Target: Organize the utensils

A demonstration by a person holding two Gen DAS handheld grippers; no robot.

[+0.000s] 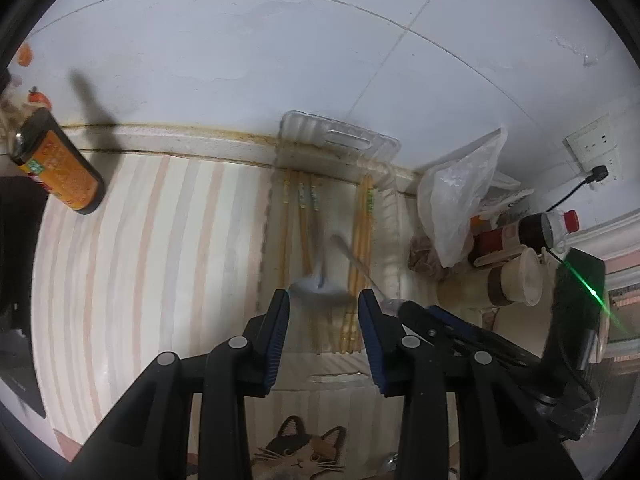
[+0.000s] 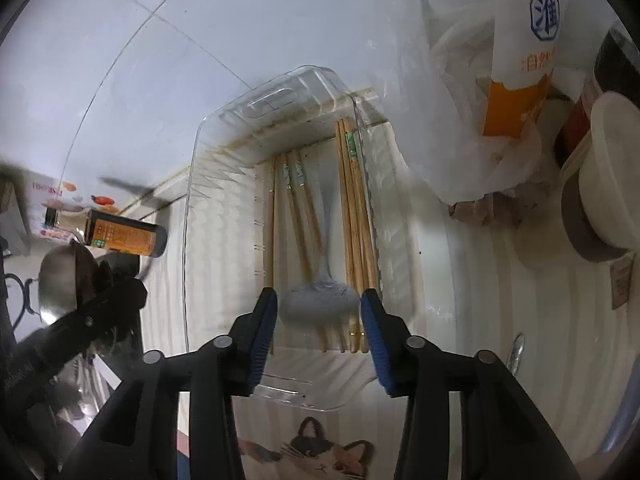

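Note:
A clear plastic tray (image 1: 340,136) (image 2: 224,128) lies on the striped tablecloth against the wall. In it lie several wooden chopsticks (image 1: 362,224) (image 2: 352,208) and a pale grey spoon (image 1: 316,286) (image 2: 320,300), bowl nearest me. My left gripper (image 1: 324,300) is open and empty, just above the spoon bowl. My right gripper (image 2: 318,304) is open and empty, its fingers on either side of the spoon bowl; it also shows at the right in the left wrist view (image 1: 440,320). A clear plastic spoon (image 1: 360,264) lies slanted over the chopsticks.
An orange-labelled dark bottle (image 1: 56,164) (image 2: 120,236) lies on its side at the left. At the right stand a white plastic bag (image 1: 460,200) (image 2: 460,100), bottles (image 1: 548,224) and a lidded cup (image 1: 516,280) (image 2: 600,184). A cat picture (image 1: 300,452) marks the cloth's near edge.

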